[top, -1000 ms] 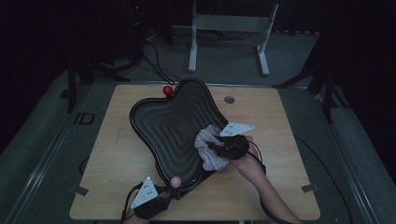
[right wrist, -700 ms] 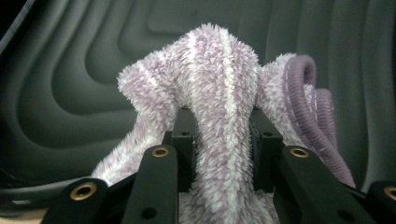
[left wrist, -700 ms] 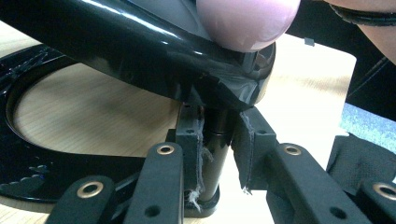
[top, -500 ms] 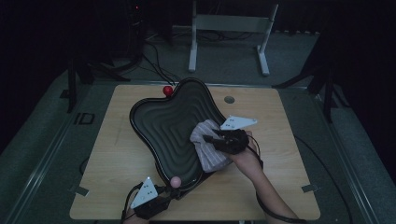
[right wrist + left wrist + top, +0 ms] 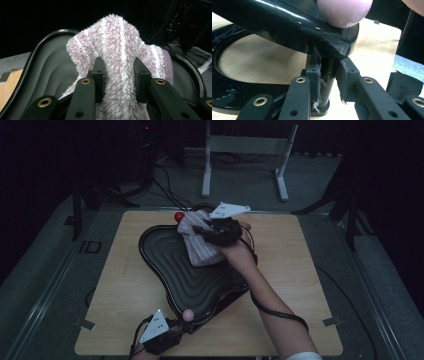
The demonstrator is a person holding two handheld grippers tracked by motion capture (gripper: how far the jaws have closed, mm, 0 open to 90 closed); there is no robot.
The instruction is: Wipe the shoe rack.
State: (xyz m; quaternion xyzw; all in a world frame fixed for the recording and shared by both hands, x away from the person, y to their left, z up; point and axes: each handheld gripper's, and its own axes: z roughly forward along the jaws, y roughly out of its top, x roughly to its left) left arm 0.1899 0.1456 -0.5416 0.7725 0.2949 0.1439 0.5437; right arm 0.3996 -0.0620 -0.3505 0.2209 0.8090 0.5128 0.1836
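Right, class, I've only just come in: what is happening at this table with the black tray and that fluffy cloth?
A person is wiping a black wavy tray with a fluffy lilac striped cloth. The right gripper is shut on the cloth and holds it over the tray's far end, near a small red ball. The left gripper clamps a black post under the tray's near rim, with a thumb pressed on top. The tray sits on a wooden table.
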